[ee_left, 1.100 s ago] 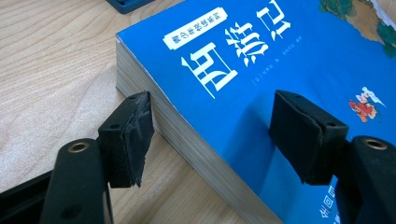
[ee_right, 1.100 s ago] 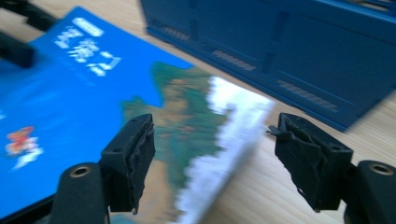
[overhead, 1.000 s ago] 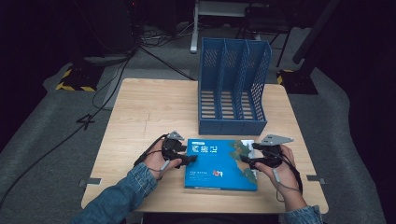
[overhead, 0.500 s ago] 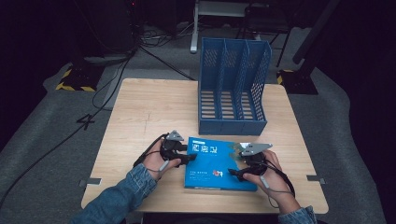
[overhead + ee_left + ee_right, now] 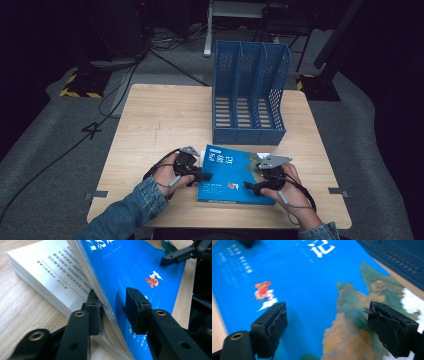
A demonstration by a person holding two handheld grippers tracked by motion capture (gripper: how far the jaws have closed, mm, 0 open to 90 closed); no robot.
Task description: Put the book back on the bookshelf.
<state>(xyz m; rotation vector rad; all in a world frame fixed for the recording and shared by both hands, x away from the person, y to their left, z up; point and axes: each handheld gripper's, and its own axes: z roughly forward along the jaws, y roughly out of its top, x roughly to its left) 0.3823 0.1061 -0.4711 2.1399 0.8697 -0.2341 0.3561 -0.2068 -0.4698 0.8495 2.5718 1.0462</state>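
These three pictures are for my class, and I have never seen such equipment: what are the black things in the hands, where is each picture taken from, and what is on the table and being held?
A person holds a hand-held two-jaw tool in each hand: the left tool and the right tool. The high view looks down from above the person's side of the table. The other two views come from cameras riding on each tool, looking along its black jaws. On the table lie a blue book and, behind it, an upright blue file rack. The left tool's jaws have just been closing, with the book's cover and top pages lifted between them. The right tool is open above the cover.
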